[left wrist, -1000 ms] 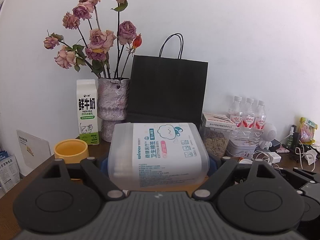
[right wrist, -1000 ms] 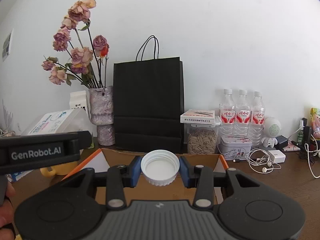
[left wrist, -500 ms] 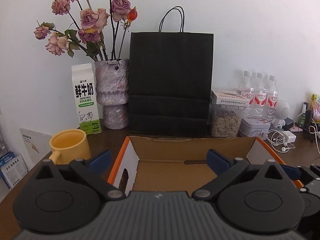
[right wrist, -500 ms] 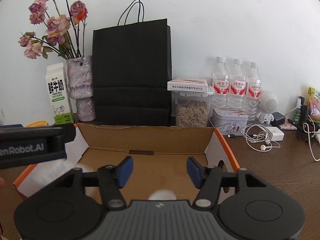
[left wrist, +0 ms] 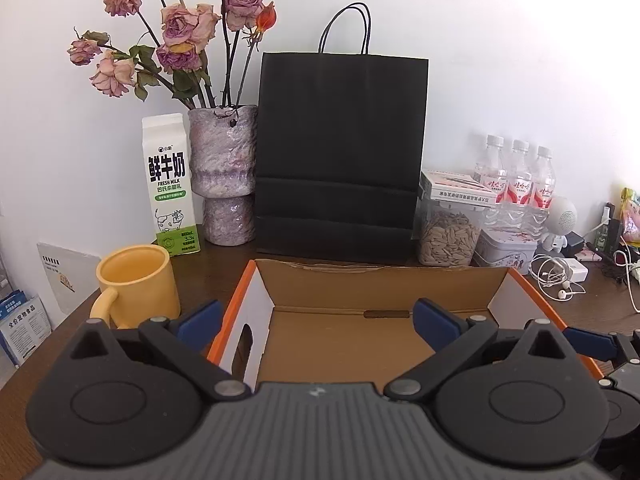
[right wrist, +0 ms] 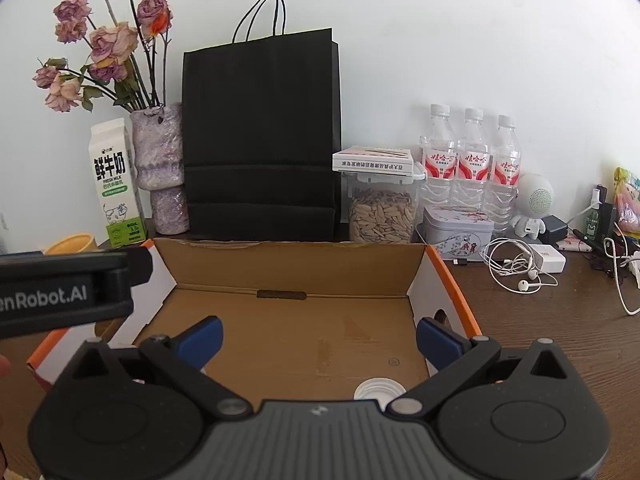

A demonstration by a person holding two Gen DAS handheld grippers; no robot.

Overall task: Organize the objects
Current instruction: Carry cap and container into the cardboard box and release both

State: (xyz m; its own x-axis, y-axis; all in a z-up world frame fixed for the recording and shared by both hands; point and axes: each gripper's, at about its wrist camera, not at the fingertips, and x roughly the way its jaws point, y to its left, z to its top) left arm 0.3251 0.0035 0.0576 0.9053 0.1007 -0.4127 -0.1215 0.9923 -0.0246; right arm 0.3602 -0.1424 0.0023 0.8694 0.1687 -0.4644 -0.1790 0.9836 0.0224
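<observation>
Left claw: spread wide, nothing between its blue pads; it hangs over the near left part of the cardboard box.
Right claw: its jaws are opening and already stand wide apart, with nothing pinched between the blue pads; it hangs over the near part of the same box.
White cap: lies on the box floor, low in the right wrist view, just ahead of the claw's body and below its right pad, touching neither pad.
Box floor: bare brown cardboard apart from the cap; the near strip under both claws is hidden.
Box walls: orange edges, a hand hole in each short side.
Yellow mug: stands on the table just left of the box, beside the left claw's left pad.
Behind the box: milk carton, vase of dried roses, black paper bag, jar of seeds, three water bottles, all against the wall.
Right of the box: a tin and white earphones on the brown table.
</observation>
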